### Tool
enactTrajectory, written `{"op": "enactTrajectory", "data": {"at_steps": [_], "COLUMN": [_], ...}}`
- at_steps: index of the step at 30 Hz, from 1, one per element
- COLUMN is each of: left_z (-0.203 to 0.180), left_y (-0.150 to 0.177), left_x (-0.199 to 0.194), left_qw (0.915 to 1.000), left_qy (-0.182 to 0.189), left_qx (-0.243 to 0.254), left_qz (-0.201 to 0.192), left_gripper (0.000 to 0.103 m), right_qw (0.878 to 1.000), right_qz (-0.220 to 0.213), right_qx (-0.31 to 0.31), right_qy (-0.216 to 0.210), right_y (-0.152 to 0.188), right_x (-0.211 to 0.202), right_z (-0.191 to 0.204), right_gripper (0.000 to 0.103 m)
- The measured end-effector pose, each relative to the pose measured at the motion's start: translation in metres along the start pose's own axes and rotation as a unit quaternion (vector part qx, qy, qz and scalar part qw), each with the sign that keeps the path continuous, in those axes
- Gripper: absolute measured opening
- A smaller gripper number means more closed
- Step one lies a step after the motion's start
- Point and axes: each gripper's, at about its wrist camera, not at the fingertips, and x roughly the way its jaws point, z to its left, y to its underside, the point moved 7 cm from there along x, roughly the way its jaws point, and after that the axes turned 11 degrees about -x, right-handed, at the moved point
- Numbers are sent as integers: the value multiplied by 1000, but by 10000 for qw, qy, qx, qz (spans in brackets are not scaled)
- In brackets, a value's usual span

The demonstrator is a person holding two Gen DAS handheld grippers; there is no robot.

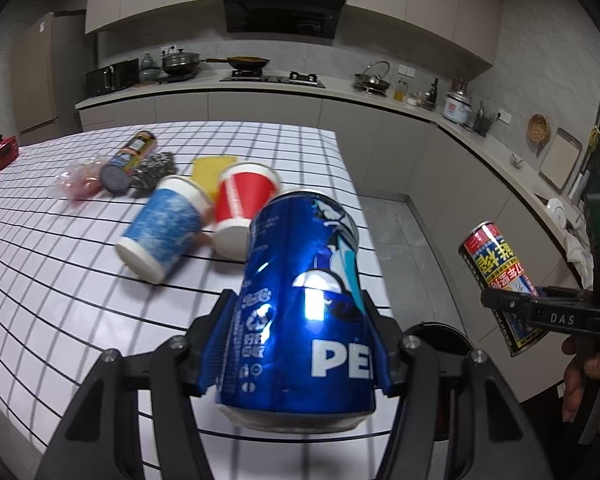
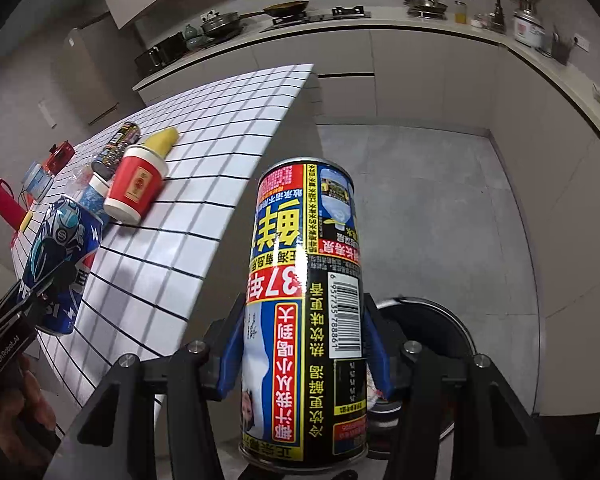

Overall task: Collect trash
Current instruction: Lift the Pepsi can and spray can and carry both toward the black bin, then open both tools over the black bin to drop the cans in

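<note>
My left gripper (image 1: 296,344) is shut on a blue Pepsi can (image 1: 304,304) and holds it above the table's right edge; the can also shows in the right wrist view (image 2: 60,264). My right gripper (image 2: 304,344) is shut on a tall black, red and yellow drink can (image 2: 304,304), held over the floor right of the table; it also shows in the left wrist view (image 1: 500,284). A round dark bin (image 2: 432,332) sits on the floor just behind and below that can. On the checked table (image 1: 60,280) lie a blue paper cup (image 1: 164,228), a red paper cup (image 1: 240,208) and another can (image 1: 130,162).
A steel scourer (image 1: 156,170), a yellow sponge (image 1: 212,168) and a crumpled pink wrapper (image 1: 80,180) lie behind the cups. A red kettle (image 2: 2,200) and red box (image 2: 60,156) stand at the table's far end. Kitchen counters run along the back and right walls.
</note>
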Motion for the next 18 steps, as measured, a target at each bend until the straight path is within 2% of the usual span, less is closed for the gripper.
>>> {"op": "enactTrajectory", "data": {"at_steps": [9,18], "left_z": [-60,-124], "left_y": [28,69], "left_x": [6,24], "left_qw": [9994,9970], "left_qy": [259,445], "left_qx": [186,446], "left_qz": [142,458], "left_gripper": [60,60], "right_qw": [9997,9990], "right_qz": [114,344], "right_qx": [151,234], "right_qy": [144,134], "right_y": [41,86], "right_x": [-15,-13], "right_z": [-51,-97], "right_gripper": [55,55]}}
